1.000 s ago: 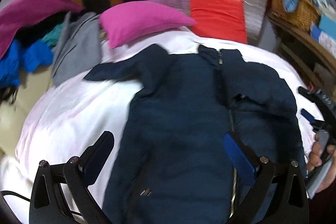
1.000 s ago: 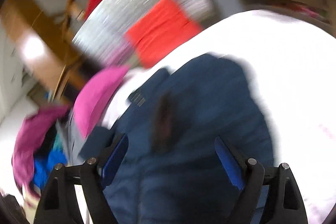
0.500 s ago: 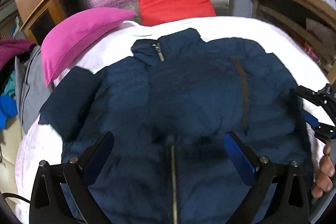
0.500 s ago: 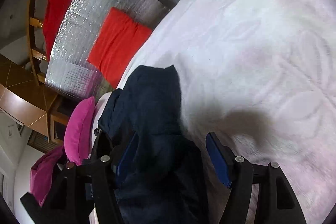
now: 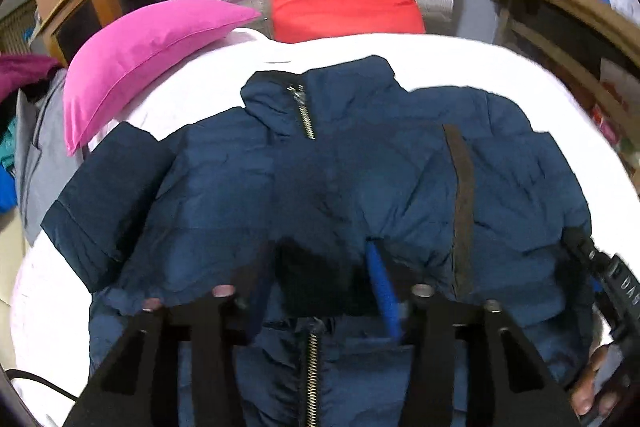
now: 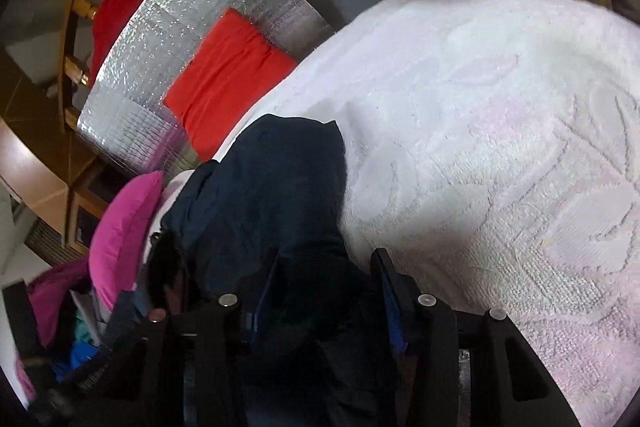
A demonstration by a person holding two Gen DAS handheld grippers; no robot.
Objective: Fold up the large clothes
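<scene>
Both tools pinch the navy jacket: left tool (image 5: 320, 291) mid-front at zipper, right tool (image 6: 326, 291) on its side edge. Jacket (image 5: 360, 179) lies on bed (image 6: 500, 147). Mid-fold; next, carry fabric across evenly.

Even indoor light; motion blur in left view; fisheye bending, dark vignette corners; soft shadow on bedspread (image 6: 500, 147).

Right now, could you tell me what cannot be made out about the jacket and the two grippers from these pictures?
- Left wrist view: the navy jacket hem is cut off by the bottom edge and hidden behind the left gripper.
- Left wrist view: the left gripper's fingers are motion-blurred, so the grip is unclear.
- Right wrist view: dark fabric fills the right gripper; a firm pinch cannot be confirmed.
- Right wrist view: the jacket's far sleeve is hidden behind bunched fabric.
</scene>
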